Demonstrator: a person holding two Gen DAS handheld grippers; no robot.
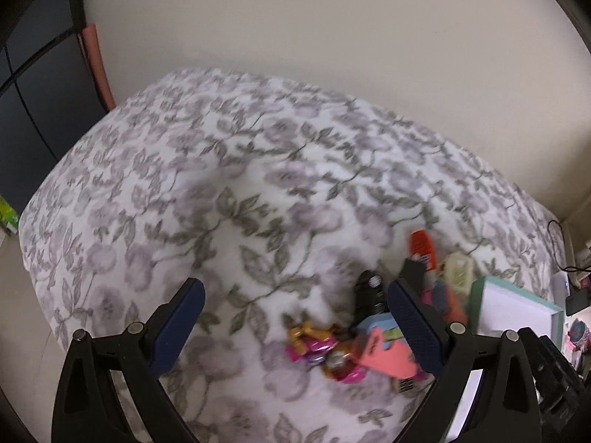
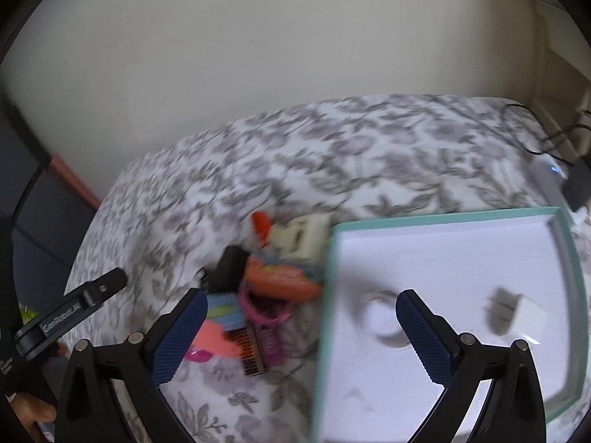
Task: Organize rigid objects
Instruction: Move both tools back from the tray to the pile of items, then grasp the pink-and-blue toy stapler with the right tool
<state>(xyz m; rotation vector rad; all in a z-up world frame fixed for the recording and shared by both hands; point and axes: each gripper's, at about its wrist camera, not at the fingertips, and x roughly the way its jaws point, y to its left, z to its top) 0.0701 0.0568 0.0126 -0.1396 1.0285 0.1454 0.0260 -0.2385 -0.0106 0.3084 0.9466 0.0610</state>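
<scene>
Floral bedspread [image 1: 229, 192]; toy pile [image 2: 258, 295] beside teal-rimmed tray [image 2: 443, 217]. My left tool [image 1: 295, 328] and right tool [image 2: 301, 336] gape, empty.

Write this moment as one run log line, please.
left gripper: open, empty | right gripper: open, empty | teal box: holds two white items | mixed pile: on floral bedspread, left of box

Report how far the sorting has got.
Done: two small white items already lie in the white tray with the teal rim. In hand: nothing; the left gripper and right gripper are open and empty. Left: the pile of colourful small objects on the floral bedspread beside the tray.
</scene>
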